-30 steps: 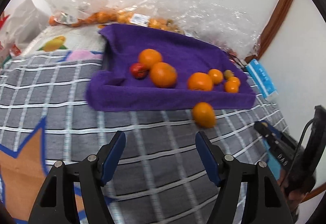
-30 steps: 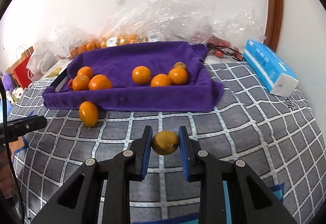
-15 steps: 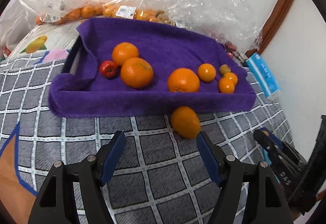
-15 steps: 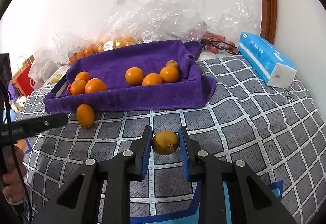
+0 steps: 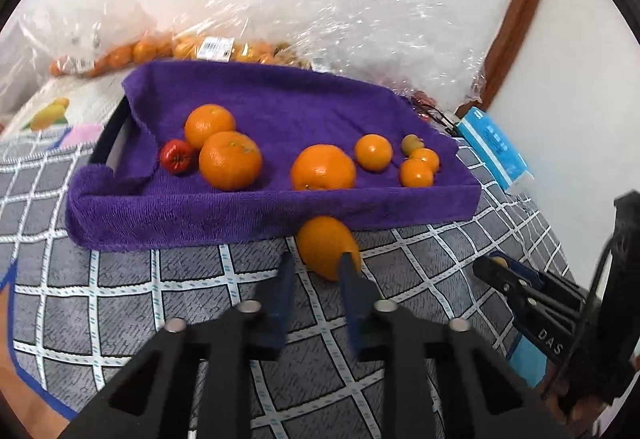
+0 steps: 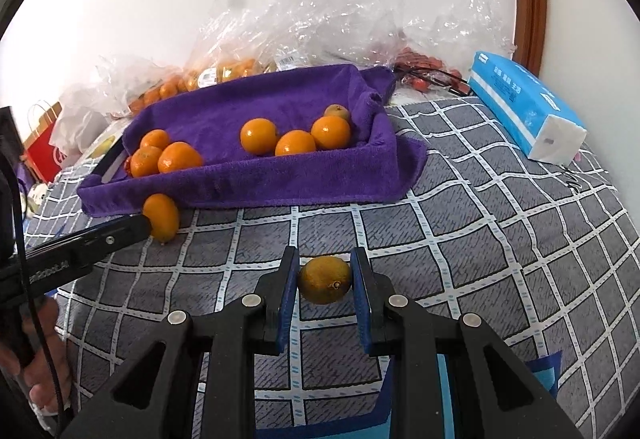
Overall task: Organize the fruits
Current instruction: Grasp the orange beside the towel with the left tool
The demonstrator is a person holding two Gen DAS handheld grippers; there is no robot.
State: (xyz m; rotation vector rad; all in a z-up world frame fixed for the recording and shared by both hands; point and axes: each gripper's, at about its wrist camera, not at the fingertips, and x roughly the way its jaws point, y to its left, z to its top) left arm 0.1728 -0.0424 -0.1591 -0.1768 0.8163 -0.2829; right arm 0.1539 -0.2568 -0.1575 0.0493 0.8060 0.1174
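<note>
Left wrist view. The left gripper [image 5: 316, 260] has its jaws drawn in close. Its fingertips [image 5: 347, 268] sit at the near side of one loose orange [image 5: 325, 243]. Motion blur makes it unclear whether the pads actually pinch the fruit. That orange lies on the checked cover [image 5: 192, 279], touching the front edge of the purple towel-lined tray [image 5: 280, 215].

Tray contents, counted:
- Six oranges: two touching near the left end [image 5: 230, 159], one in the middle [image 5: 322, 167], and three small ones toward the right end [image 5: 373, 152].
- One red fruit [image 5: 176, 156], against the left pair.
- One small brownish fruit [image 5: 410, 143], at the right end.

Behind the tray's far edge lie clear plastic bags [image 5: 360, 31] holding more oranges, too crumpled to count.

Right wrist view. The right gripper [image 6: 325, 279] is clamped on one yellow-green citrus [image 6: 325, 279], with both pads pressing its sides above the cover. The same six oranges show in the tray. The red fruit is all but hidden behind the left corner. One blue tissue pack [image 6: 520, 107] lies near the cover's right edge. One hand [image 6: 44, 359] is in view at the lower left.
</note>
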